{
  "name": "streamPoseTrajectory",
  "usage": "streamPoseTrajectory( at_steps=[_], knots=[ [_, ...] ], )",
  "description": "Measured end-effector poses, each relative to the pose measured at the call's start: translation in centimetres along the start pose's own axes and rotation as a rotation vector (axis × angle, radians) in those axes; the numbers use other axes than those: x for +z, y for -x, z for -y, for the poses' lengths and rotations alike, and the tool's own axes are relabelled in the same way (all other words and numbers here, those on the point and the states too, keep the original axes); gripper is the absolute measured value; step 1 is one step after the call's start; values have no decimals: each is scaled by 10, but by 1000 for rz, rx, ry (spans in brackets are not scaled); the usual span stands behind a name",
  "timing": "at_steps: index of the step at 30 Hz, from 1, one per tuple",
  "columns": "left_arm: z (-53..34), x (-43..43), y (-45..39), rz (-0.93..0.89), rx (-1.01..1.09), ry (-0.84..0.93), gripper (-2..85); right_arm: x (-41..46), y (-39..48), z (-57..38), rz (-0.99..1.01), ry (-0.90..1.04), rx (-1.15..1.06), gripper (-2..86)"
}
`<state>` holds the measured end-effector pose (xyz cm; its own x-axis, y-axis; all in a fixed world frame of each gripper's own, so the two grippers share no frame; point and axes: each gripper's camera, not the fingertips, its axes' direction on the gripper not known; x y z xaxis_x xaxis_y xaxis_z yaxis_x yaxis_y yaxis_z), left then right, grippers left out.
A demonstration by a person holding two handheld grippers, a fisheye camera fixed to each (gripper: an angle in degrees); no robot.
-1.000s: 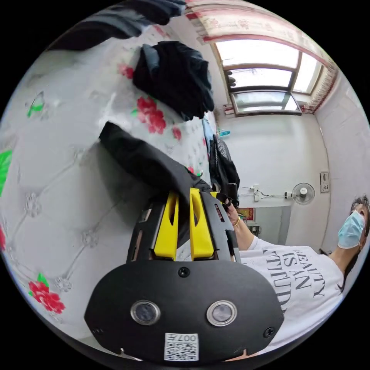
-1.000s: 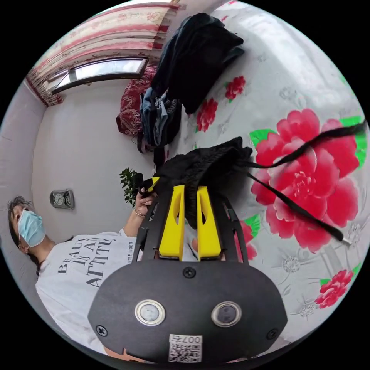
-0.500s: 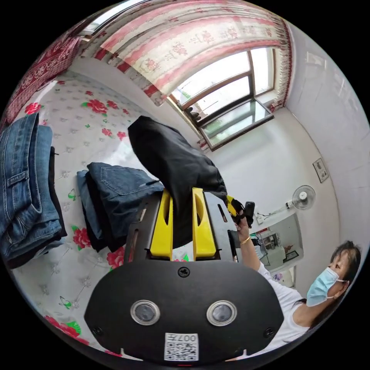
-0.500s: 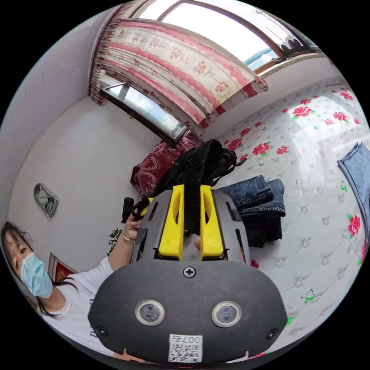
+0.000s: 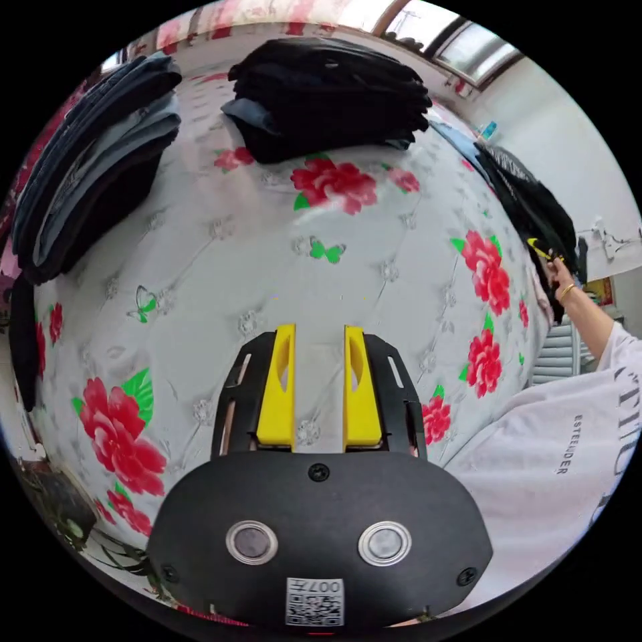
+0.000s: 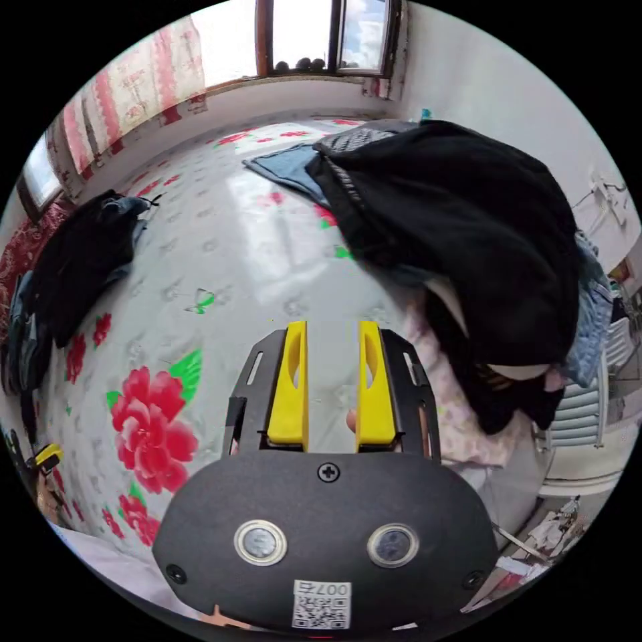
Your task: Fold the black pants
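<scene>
Both hand-held grippers are released and carry nothing: the left hand-held gripper hangs over the bare white quilted bedspread with red flowers, and the right hand-held gripper points at the loose heap of black and pale clothes at the bed's edge. The black pants seem to lie folded on the dark stack beyond the left one, though I cannot tell which layer. If the right one bites into the tangled heap it may drag several garments at once, or tip them off the edge
</scene>
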<state>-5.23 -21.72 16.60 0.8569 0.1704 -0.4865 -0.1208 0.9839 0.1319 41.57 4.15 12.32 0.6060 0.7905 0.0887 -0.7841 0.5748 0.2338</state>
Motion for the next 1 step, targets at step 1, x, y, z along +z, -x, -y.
streamPoseTrajectory(
  at_steps=[1],
  knots=[
    [-6, 7, -22, 46, 17, 20, 100, -7, -26, -4, -137, -23, 24, 91]
  ],
)
